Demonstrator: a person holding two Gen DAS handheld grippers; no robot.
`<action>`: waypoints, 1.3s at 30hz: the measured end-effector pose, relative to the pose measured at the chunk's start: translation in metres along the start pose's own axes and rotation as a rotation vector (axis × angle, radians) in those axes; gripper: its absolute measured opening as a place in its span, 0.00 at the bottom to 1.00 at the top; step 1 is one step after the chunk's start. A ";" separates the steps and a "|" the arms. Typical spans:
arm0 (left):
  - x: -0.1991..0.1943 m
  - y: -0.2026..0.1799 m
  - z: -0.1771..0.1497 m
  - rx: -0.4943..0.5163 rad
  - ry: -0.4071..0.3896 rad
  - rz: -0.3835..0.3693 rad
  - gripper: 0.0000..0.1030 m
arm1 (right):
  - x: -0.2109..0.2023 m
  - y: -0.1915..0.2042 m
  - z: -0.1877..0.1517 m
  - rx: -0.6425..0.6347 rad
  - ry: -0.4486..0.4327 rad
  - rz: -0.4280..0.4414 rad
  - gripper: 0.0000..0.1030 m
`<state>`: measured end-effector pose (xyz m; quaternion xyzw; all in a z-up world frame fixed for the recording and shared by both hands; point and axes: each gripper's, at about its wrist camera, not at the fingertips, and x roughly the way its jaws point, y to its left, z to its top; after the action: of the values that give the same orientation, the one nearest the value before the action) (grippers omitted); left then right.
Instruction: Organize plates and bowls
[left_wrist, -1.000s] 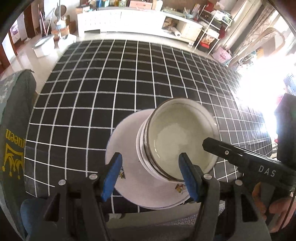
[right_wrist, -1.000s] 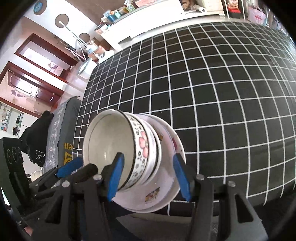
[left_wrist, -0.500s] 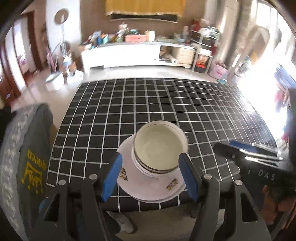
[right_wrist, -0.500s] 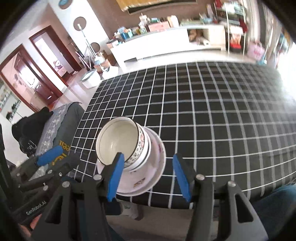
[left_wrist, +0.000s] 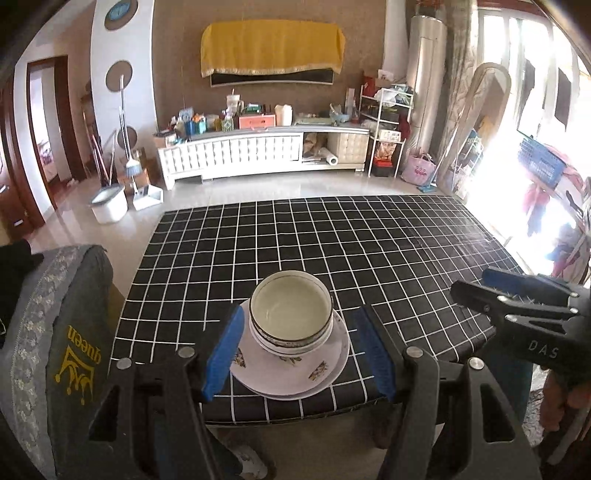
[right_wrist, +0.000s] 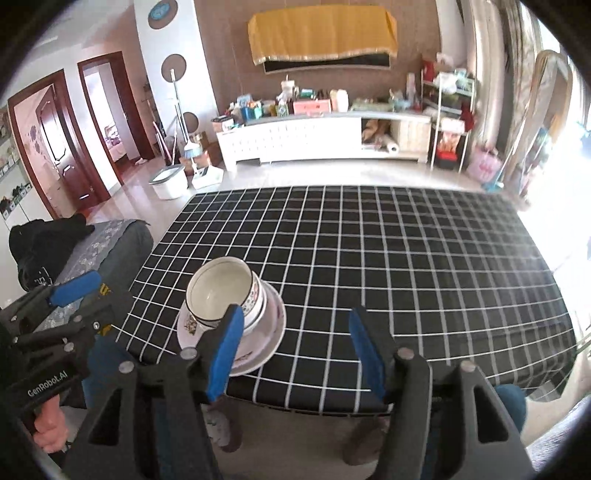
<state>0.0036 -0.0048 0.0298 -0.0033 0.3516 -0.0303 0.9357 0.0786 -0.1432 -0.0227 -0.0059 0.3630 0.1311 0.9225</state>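
Note:
A stack of bowls (left_wrist: 291, 314) sits on white flowered plates (left_wrist: 295, 376) near the front left edge of the black checked table (left_wrist: 369, 240). My left gripper (left_wrist: 299, 314) hangs open above and in front of the stack, touching nothing. My right gripper (right_wrist: 295, 312) is also back from the table, its jaws opening with nothing between them. From the right wrist, the bowls (right_wrist: 218, 291) and plates (right_wrist: 269, 332) lie to the left, partly behind the left finger. Each gripper also shows in the other's view: the right gripper (left_wrist: 476, 282) and the left gripper (right_wrist: 70, 291).
A grey chair back with a gold crown print (left_wrist: 66, 350) stands left of the table, with a black garment (right_wrist: 44, 240) on it. Across the floor are a white cabinet (left_wrist: 240, 155), a bucket (left_wrist: 109, 203) and shelves. The person's blue-clad leg (right_wrist: 509, 402) is at the table's front.
Both grippers have drawn back and risen away from the stack, which now looks small and stays on the table. The right jaws have widened a little.

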 end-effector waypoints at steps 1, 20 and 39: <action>-0.003 -0.003 -0.003 0.006 -0.003 0.008 0.60 | -0.004 0.001 -0.002 -0.011 -0.010 -0.006 0.65; -0.041 -0.036 -0.054 0.038 -0.103 0.006 0.85 | -0.043 -0.007 -0.060 -0.051 -0.090 -0.126 1.00; -0.050 -0.048 -0.066 0.061 -0.137 -0.015 0.99 | -0.065 -0.014 -0.082 -0.039 -0.139 -0.100 1.00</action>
<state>-0.0797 -0.0492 0.0143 0.0205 0.2858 -0.0479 0.9569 -0.0184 -0.1805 -0.0402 -0.0331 0.2945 0.0919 0.9507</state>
